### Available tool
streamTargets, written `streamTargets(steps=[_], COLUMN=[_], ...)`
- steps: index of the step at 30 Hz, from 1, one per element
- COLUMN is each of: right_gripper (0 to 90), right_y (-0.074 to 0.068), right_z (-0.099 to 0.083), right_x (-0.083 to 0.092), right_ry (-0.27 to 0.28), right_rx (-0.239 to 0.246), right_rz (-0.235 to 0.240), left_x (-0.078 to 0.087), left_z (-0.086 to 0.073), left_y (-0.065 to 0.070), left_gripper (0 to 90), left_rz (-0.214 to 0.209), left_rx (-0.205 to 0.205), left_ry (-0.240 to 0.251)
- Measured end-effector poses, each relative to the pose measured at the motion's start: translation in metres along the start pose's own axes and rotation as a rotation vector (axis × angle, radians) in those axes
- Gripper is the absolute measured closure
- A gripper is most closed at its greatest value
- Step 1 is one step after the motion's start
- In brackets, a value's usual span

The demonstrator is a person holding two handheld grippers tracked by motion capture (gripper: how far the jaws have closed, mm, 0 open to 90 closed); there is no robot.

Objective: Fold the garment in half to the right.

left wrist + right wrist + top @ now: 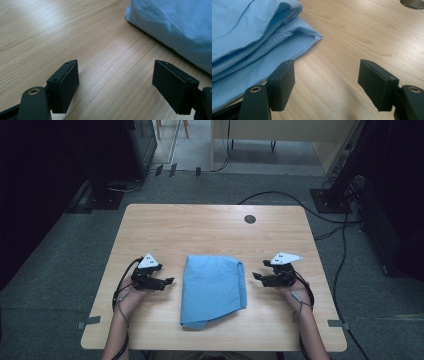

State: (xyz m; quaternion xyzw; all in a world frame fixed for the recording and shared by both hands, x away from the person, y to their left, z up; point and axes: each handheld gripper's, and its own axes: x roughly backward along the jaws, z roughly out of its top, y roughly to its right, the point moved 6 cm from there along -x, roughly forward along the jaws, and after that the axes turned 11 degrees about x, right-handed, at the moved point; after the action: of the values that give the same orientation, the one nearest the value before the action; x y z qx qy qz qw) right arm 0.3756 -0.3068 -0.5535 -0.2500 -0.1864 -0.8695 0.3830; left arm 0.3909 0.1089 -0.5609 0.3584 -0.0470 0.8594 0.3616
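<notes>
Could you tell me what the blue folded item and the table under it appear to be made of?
The blue cloth looks like thin woven fabric, perhaps cotton or a blend: matte, with fine creases and soft stacked folds along its edge. The table appears to be light wood or a wood-look laminate: straight grain lines and a smooth, faintly glossy top; which of the two cannot be told.

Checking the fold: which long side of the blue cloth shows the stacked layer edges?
The side facing the right gripper: the blue cloth shows stacked layers there.
</notes>
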Motion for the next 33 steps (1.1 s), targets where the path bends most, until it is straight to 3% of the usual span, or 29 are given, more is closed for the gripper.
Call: streamTargets(steps=[5,9,33], right_gripper=[29.6,29.6,29.3], right_y=[0.002,0.003,0.015], right_z=[-0.001,-0.003,-0.016], right_x=[0.001,0.002,0.010], right_ry=[0.001,-0.004,-0.022], right_rx=[-0.005,-0.007,-0.027], right_rz=[-0.002,-0.004,-0.026], left_x=[0.002,0.004,0.006], left_z=[0.000,0.003,0.000], left_y=[-0.002,0.000,-0.006], left_gripper=[21.4,21.5,21.5], left_rz=[0.003,-0.027,0.015], left_rx=[0.006,0.026,0.012], left_ry=[0.004,0.031,0.021])
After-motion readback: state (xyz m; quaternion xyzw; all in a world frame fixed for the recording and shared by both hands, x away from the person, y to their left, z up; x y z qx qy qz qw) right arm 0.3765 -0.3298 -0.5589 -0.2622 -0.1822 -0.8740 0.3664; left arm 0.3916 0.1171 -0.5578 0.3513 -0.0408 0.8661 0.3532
